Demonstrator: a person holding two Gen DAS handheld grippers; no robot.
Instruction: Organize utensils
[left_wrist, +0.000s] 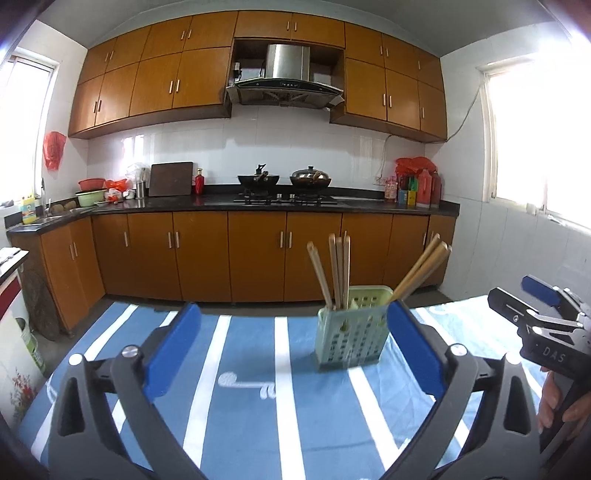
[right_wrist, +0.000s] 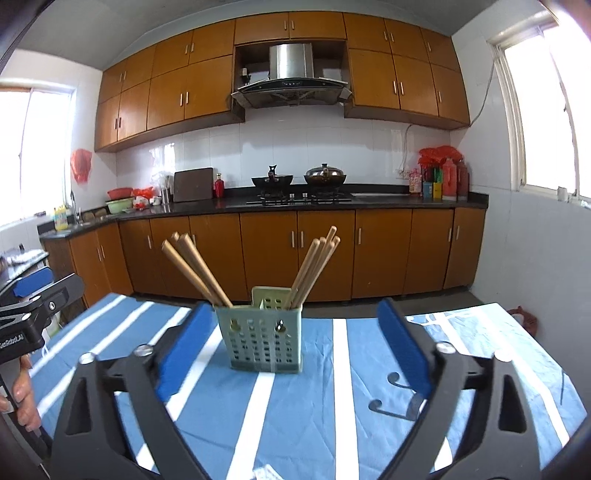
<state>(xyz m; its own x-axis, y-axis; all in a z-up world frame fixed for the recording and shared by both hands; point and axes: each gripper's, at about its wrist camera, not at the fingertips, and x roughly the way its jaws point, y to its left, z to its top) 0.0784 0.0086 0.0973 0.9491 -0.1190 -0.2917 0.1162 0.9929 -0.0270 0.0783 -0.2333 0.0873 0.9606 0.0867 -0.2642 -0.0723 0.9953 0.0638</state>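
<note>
Daylight floods both views from the windows (left_wrist: 543, 136) at either side of the kitchen, and their panes are blown out to plain white, with a hazy glow spilling onto the white wall tiles (right_wrist: 295, 147) beside them. The tiles and the dark worktop (left_wrist: 221, 201) under them carry soft glare patches, while the striped cloth on the tabletop (right_wrist: 295, 406) is evenly lit with only faint shadows. Both fisheye pictures are fairly sharp in the middle, yet the cabinets (left_wrist: 166, 74) above the worktop bow strongly, and the corners darken into a blurred black rim.
</note>
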